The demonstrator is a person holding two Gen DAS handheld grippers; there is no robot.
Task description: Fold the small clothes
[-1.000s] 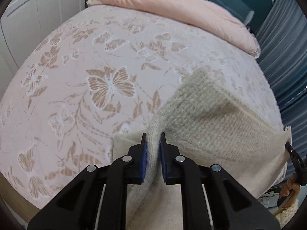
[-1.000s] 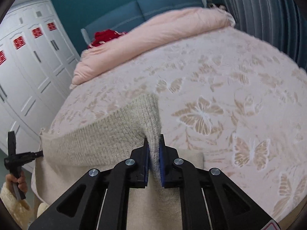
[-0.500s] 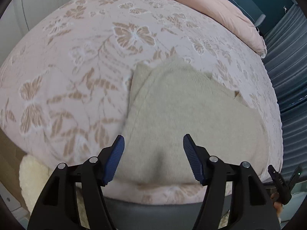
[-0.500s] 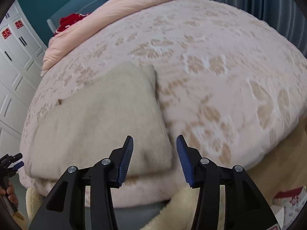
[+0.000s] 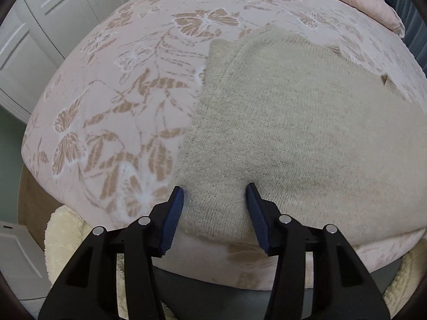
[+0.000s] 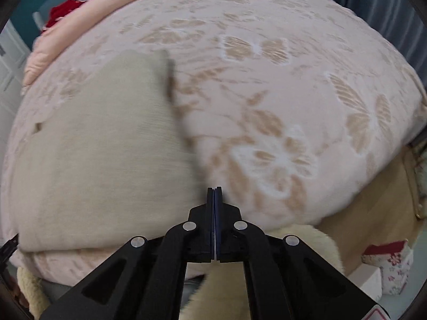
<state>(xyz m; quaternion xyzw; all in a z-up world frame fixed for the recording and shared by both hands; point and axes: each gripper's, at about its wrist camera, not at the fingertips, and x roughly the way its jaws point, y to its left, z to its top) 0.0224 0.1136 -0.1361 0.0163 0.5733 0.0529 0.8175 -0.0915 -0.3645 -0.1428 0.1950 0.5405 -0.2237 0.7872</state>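
Left tool [image 5: 214, 200] spread wide, pads either side of the near hem of the beige knit garment [image 5: 307, 133], gripping nothing; cloth bulging slightly between the blue fingers [image 5: 173, 218]. Right tool [image 6: 214, 194] pinched fully together, nothing caught between the pads, sitting just off the garment's right edge over the patterned bed [image 6: 280, 106]. Garment [image 6: 101, 146] lying folded on the bed, ahead and to the right of the left tool, ahead and to the left of the right one, its near hem close to the mattress edge.

Likely risks from here:

- Near hem at the bed's front edge: a careless drag toward the tool probably enough to pull the fold over the edge and onto the fluffy rug [image 5: 64, 234] below.
- Closing the left tool where it stands: probably a bunched pinch of top layer only, leaving the lower layer behind and skewing the fold.
- Thick, springy knit: fold liable to open again unless pressed flat.
- Right tool shut and beside the cloth rather than over it: a sideways sweep could catch the edge and rumple the right-hand side.
- Right view blurred; exact edge alignment there impossible to judge.
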